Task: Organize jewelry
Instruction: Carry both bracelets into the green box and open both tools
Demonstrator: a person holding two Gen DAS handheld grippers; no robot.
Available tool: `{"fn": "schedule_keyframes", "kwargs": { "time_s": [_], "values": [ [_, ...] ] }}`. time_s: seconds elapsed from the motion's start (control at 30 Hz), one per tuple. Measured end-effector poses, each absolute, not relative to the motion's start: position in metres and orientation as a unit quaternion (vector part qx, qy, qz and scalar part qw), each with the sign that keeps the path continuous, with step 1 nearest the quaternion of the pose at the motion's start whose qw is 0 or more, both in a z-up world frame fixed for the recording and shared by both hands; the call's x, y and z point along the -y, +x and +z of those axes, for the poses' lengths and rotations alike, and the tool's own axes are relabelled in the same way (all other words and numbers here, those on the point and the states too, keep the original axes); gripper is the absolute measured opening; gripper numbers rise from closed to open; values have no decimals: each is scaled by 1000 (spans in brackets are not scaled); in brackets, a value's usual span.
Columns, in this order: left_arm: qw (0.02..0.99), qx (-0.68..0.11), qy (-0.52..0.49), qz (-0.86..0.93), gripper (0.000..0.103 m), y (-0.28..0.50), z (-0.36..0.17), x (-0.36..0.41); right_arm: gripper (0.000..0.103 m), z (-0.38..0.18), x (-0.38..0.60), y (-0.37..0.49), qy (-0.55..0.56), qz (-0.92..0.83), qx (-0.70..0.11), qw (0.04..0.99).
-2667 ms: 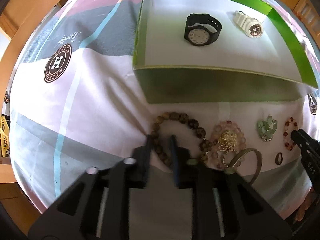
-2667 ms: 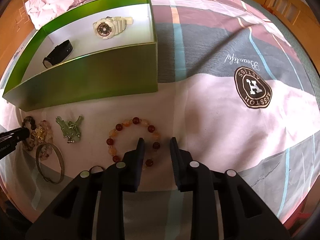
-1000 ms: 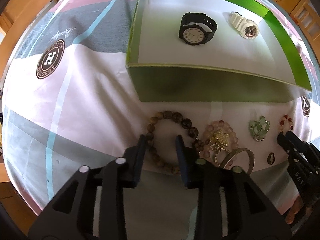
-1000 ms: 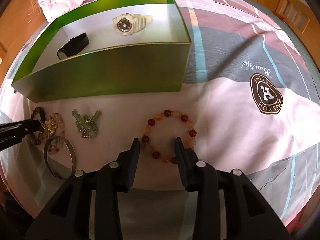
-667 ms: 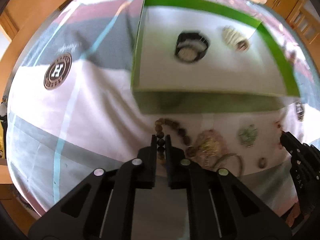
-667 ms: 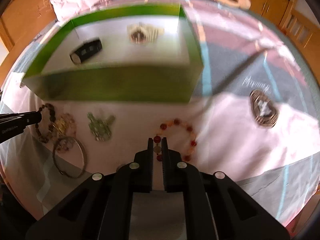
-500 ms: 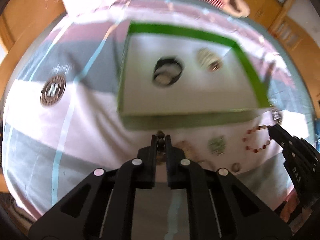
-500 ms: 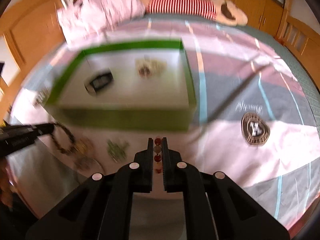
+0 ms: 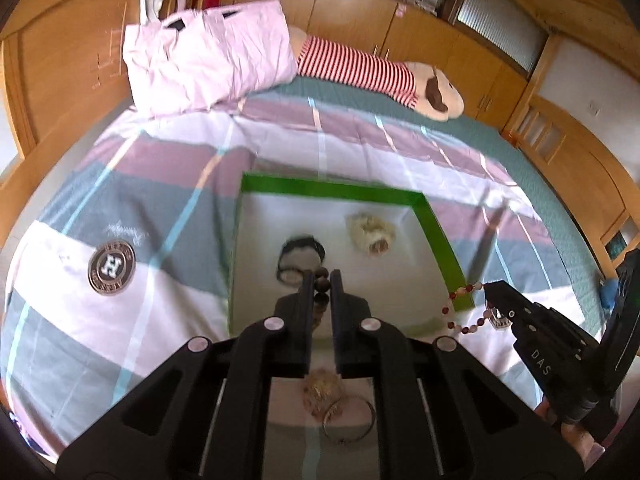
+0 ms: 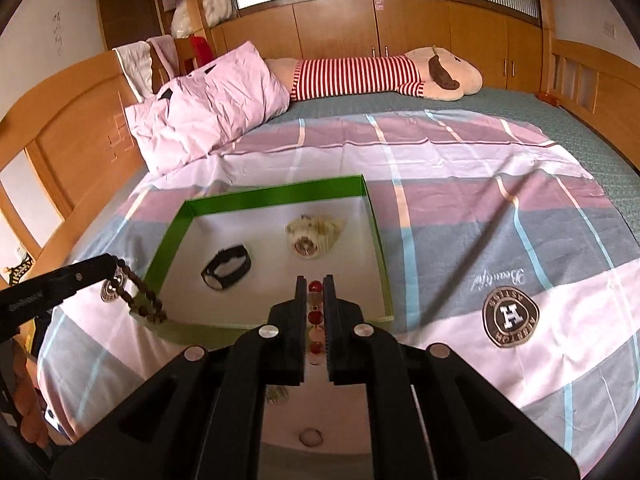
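- Two bracelets off the bed at once, one per gripper, probably to halve the trips to the box.
- Left gripper (image 9: 320, 276) clamped shut on the brown bead bracelet (image 9: 322, 285); loop dangling below its tips, pinched on one short stretch of beads so the rest hangs free.
- Right gripper (image 10: 315, 280) clamped shut on the red bead bracelet (image 10: 315, 312), held the same way, the strand running down between the fingers (image 10: 299, 300).
- One green box (image 10: 276, 192) ahead of and below both grippers, open at the top; judged the drop-off place.
- Two watches already inside: one black watch (image 10: 227, 267) ahead-left of the right gripper, one white watch (image 10: 314, 236) straight ahead of it, lying apart with bare floor between and in front.
- Both grippers pitched downward toward the near wall of the box, high enough for the hanging loops to pass over it, by the look of it.
- Left on the bed, below and behind the left gripper's tips: one pink bead bracelet with a gold charm (image 9: 322, 388) and one metal bangle (image 9: 349, 420), touching or overlapping.
- Under the right gripper: one small ring (image 10: 310, 437) and one pale green piece (image 10: 276, 394), mostly hidden.
- Four pieces to fetch after these two, at a guess.
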State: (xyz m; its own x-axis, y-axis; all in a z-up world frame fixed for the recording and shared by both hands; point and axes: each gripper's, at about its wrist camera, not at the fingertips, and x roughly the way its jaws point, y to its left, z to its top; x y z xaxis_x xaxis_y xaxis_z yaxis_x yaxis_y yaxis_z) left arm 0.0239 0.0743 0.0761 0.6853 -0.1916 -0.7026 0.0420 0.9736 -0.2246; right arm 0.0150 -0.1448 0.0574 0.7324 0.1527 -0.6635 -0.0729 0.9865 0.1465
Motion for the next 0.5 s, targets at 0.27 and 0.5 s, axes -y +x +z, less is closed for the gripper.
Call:
{"fn": "schedule_keyframes", "kwargs": {
  "time_s": [0.27,0.5],
  "values": [
    [906,-413,-86,-22,8,54,60,-84,7,50,133,52,52,70,-364,927],
    [897,-436,-75,-20,25,62,46,-79,56,36,132,58,58,71,-388,917]
  ]
}}
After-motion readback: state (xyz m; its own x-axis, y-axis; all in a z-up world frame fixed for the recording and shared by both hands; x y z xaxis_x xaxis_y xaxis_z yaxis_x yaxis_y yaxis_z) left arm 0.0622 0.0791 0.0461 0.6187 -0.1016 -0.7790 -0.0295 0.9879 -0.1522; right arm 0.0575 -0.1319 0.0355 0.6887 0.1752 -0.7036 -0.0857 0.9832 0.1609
